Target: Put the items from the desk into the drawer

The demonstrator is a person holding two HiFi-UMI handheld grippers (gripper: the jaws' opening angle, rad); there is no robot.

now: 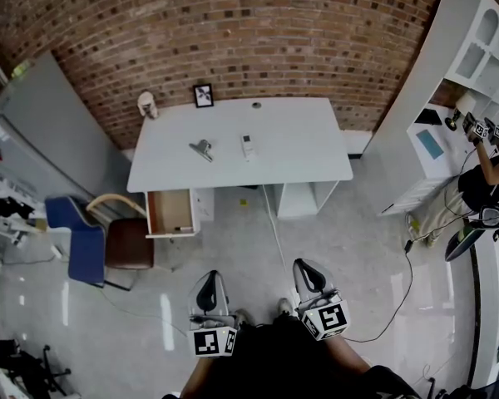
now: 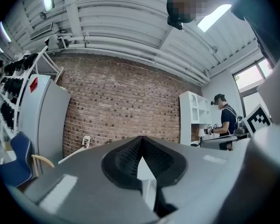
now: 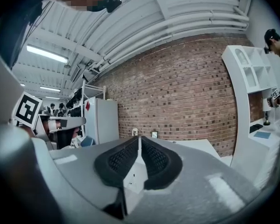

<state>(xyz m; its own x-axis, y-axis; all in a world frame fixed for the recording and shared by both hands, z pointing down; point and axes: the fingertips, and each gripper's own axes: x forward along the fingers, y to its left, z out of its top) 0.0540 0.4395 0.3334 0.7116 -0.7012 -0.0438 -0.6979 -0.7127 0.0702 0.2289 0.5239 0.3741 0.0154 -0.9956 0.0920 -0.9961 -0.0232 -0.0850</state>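
- Left tool [image 1: 208, 277] and right tool [image 1: 309, 266] point level in front of me, each with its jaws together on nothing, well apart from the surface [image 1: 299, 152].
- My drawer [image 1: 170, 213] stands pulled out under the surface's left end; a dark speck inside is too small to name.
- Grey clip-like item [image 1: 202, 149] and small white device [image 1: 248, 145] lie mid-surface, details unreadable.

The desk [image 1: 303, 152] is white, the brick wall [image 1: 233, 32] red-brown, the drawer [image 1: 170, 209] pale wood inside, one chair [image 1: 77, 238] blue.
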